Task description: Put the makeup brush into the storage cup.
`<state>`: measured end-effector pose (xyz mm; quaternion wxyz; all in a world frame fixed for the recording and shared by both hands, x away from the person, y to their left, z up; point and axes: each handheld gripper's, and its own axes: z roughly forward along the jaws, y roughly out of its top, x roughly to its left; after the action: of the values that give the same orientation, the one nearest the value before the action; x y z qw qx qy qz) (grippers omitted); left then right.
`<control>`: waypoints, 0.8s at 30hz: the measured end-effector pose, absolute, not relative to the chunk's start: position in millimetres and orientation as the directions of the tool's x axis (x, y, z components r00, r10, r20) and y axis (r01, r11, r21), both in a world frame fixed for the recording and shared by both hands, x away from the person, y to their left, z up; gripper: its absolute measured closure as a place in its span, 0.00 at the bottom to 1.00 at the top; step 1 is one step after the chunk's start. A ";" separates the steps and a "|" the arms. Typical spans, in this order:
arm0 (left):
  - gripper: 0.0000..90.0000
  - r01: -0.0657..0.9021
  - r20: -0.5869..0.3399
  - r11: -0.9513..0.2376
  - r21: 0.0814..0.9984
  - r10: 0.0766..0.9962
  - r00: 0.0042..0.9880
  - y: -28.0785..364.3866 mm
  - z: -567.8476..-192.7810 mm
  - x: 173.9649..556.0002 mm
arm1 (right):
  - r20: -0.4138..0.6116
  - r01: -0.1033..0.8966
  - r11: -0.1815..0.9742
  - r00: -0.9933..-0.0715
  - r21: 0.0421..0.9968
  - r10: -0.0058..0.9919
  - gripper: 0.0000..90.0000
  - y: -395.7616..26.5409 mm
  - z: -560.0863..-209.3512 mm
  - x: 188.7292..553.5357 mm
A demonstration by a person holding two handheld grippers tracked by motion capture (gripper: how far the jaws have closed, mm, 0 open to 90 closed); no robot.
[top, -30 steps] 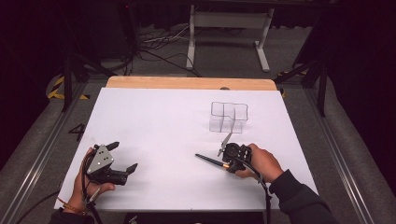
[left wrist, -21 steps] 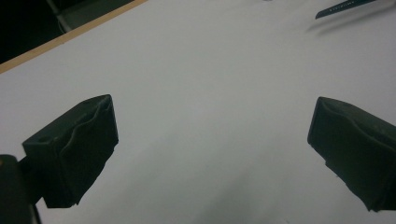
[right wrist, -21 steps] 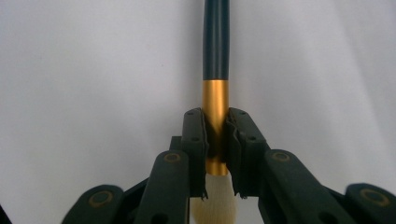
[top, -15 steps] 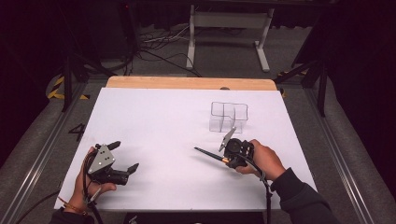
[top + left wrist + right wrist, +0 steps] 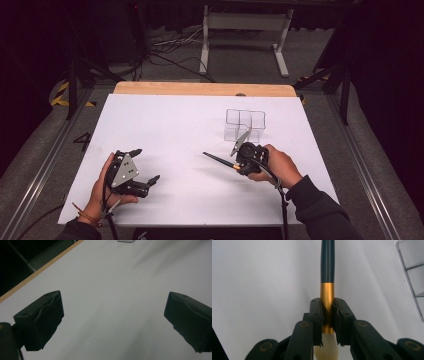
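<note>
My right gripper [image 5: 240, 163] [image 5: 327, 313] is shut on a makeup brush [image 5: 216, 159] [image 5: 327, 267], its pads pressing on the gold ferrule. The black handle points away to the left over the white table, and the pale bristles sit behind the jaws. A clear compartment organizer [image 5: 244, 125] [image 5: 412, 272] stands just behind that hand. At the front left my left gripper [image 5: 146, 165] [image 5: 112, 315] hovers over bare tabletop. It is open wide, and nothing lies between its jaws. A corner of the organizer [image 5: 126, 241] shows far off at the top edge.
The white table sheet [image 5: 175, 125] has a wooden strip [image 5: 200, 89] along its far edge. Beyond it are a dark floor, cables and a white stand [image 5: 245, 30]. Metal rails run along both sides of the table.
My left gripper has shifted a little to the right across the table. The right gripper and the brush have stayed where they were.
</note>
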<state>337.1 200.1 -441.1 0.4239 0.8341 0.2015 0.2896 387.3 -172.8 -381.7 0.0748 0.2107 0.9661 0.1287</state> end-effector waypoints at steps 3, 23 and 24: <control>0.04 0.068 0.337 -0.578 0.813 0.563 0.754 193.2 -440.2 338.6 | -0.091 0.387 0.877 -0.900 0.286 0.427 0.87 -170.5 -379.4 388.8; 0.05 -0.071 0.461 -0.654 0.753 0.447 0.767 145.1 -436.4 346.8 | -0.074 0.371 0.866 -0.906 0.337 0.417 0.87 -155.8 -366.8 396.7; 0.05 -0.071 0.461 -0.654 0.753 0.447 0.767 145.1 -436.4 346.8 | -0.074 0.371 0.866 -0.906 0.337 0.417 0.87 -155.8 -366.8 396.7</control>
<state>346.8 145.1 -436.4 0.4010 0.8500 0.1105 0.3232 396.7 -155.8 -366.8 0.0722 0.2043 0.9631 0.1595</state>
